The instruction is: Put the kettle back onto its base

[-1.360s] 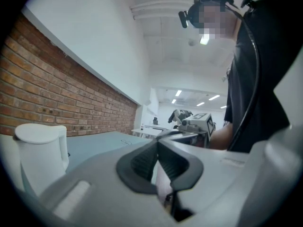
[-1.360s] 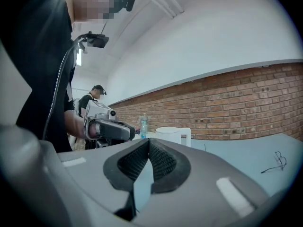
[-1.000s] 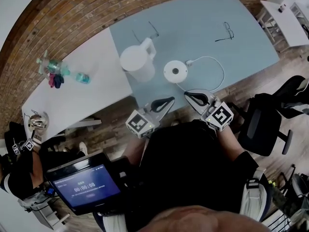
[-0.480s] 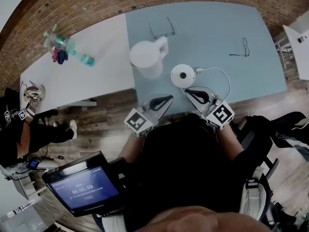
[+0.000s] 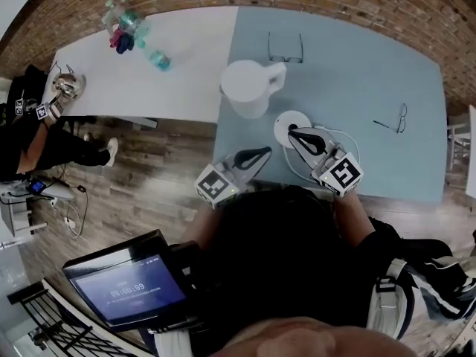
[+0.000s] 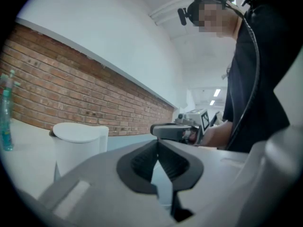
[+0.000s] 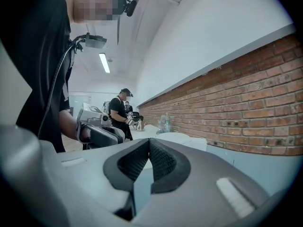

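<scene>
Blue table (image 5: 357, 73): is carrying the kettle, the base and the cord.
Kettle (image 5: 251, 89): is standing off its base, at ten o'clock from it, with the handle pointing toward two o'clock. If gripped by its smooth body it is likely to slip or tip.
Left gripper (image 5: 266, 152): is hovering clenched and empty at seven o'clock of the base.
Right gripper (image 5: 292, 132): is also clenched on nothing, its tips over the base's five o'clock edge. A bump could shift the base.
Base (image 5: 286, 122): is lying bare.
Cord (image 5: 349, 143): is looping at four o'clock and risks snagging.
</scene>
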The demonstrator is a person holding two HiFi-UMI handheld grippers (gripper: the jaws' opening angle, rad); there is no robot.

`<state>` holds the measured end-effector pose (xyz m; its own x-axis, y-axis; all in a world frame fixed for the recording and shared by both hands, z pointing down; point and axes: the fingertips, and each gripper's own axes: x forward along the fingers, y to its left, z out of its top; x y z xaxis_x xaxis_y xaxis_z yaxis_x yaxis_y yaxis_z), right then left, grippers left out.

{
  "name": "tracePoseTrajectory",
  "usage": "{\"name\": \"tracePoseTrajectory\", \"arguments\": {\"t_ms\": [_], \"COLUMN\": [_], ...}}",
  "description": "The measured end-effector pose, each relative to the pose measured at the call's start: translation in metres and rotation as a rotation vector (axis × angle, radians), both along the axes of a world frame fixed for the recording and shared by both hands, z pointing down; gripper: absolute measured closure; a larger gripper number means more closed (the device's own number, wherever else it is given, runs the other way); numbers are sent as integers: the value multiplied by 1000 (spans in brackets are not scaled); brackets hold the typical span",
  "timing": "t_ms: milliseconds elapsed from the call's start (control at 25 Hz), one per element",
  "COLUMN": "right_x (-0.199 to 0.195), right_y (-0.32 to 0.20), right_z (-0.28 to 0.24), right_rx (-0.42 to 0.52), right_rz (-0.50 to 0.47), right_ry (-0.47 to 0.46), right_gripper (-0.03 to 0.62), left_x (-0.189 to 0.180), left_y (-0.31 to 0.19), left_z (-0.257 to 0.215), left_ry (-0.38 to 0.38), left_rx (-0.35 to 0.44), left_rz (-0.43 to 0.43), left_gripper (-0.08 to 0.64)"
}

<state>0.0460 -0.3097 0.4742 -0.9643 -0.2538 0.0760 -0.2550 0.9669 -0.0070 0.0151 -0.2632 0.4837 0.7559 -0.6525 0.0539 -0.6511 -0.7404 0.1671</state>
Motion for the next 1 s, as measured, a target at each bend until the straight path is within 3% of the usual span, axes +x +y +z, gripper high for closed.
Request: {"name": "tracePoseTrajectory", "arguments": {"t_ms": [480,1000], "right_x": [-23,-46], "right_y": [-16,-63], "right_z": [8,36], "right_rx": [-14,-36], "right_rz": [-76,14], "right_ry": [6,85], "right_gripper": [588,588], "left_x": [-24,-48], "left_y": [-1,5], "left_z": [-5,-2], "left_ry": [-5,5], "left_rx": [-14,-22], "left_rz": [-122,-175], "left_gripper": [558,558]}}
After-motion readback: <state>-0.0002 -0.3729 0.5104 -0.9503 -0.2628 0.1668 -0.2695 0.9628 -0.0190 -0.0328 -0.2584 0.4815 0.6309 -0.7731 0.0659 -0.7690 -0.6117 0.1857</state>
